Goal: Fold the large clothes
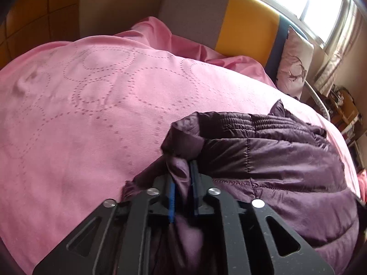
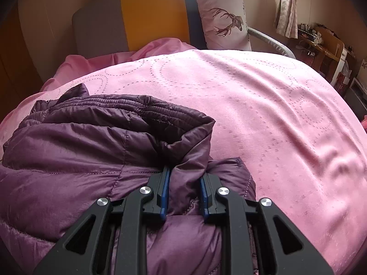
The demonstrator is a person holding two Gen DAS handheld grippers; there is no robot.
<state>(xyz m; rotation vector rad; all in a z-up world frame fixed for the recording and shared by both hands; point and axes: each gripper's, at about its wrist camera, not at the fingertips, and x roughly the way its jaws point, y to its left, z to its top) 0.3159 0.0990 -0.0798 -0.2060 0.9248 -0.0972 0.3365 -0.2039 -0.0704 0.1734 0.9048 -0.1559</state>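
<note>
Nearest the left wrist camera, the left gripper (image 1: 182, 174) has its jaws pinched tight on a bunched fold of the jacket (image 1: 275, 160), purple fabric squeezed into the narrow gap between the blue-lined fingers (image 1: 171, 204). In the right wrist view the right gripper (image 2: 184, 178) is clamped on another gathered fold of the jacket (image 2: 80, 149), a thicker wad of cloth filling the wider gap between its fingers (image 2: 164, 190).

The jacket is a quilted, dark purple puffer, folded over on itself in a rumpled heap. It lies on the bed (image 1: 80, 114), at its near edge, with both grippers at the garment's near side. Its ribbed, stitched band (image 2: 114, 105) runs along the far side of the heap.

Beyond the jacket the pink cover (image 2: 275, 103) with dotted circle patterns spreads across the bed toward the far edge, where it bunches into loose folds (image 1: 156, 32).

At the far edge stands the headboard (image 2: 151, 16), in grey, yellow and blue panels. A pillow (image 2: 224, 16) with a deer print leans upright against it at the bed's far right corner. Further still are a window (image 1: 298, 2) with curtains (image 2: 286, 6) and a cluttered wooden desk (image 2: 325, 43) off to the right.
</note>
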